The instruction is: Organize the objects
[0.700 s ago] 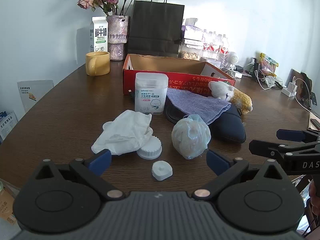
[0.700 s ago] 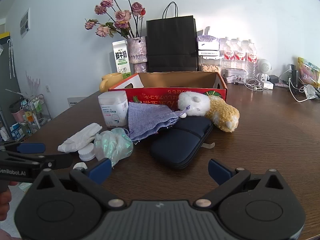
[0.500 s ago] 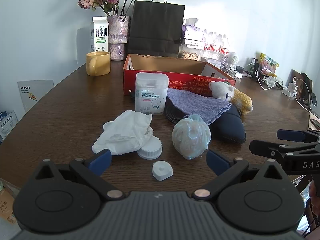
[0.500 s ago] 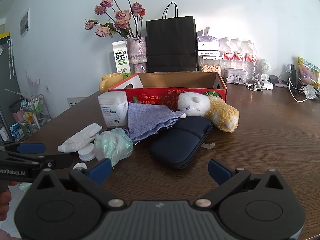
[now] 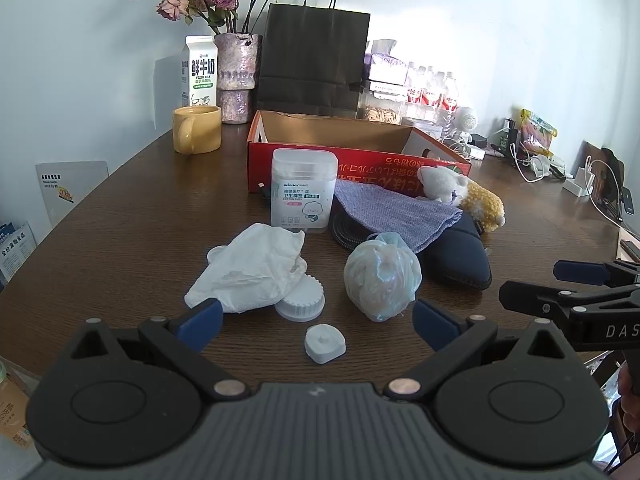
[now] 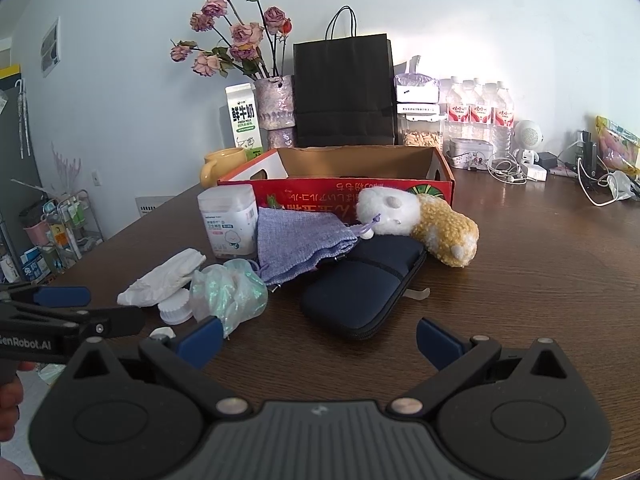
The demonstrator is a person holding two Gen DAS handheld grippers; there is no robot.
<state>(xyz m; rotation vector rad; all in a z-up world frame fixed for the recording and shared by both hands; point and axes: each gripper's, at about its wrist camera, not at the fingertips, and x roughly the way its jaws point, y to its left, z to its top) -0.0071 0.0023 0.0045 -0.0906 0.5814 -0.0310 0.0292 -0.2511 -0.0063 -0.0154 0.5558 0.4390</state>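
A red cardboard box (image 5: 360, 168) (image 6: 340, 190) stands open on the brown table. In front of it lie a cotton-swab tub (image 5: 303, 191) (image 6: 228, 226), a purple cloth pouch (image 5: 394, 212) (image 6: 304, 240), a plush toy (image 5: 460, 196) (image 6: 420, 220), a dark blue case (image 5: 460, 260) (image 6: 364, 288), a knotted plastic bag (image 5: 382, 276) (image 6: 228, 292), crumpled white tissue (image 5: 252, 268) (image 6: 164, 276), a white ribbed cap (image 5: 300, 302) and a small white piece (image 5: 325, 343). My left gripper (image 5: 316, 322) is open near the small piece. My right gripper (image 6: 318, 336) is open in front of the case. Both hold nothing.
A yellow mug (image 5: 197, 129), milk carton (image 5: 200, 70), flower vase (image 5: 238, 76) and black paper bag (image 5: 314, 60) stand behind the box. Water bottles (image 6: 478, 114), cables and chargers (image 6: 592, 180) crowd the back right. The table's front edge runs just under both grippers.
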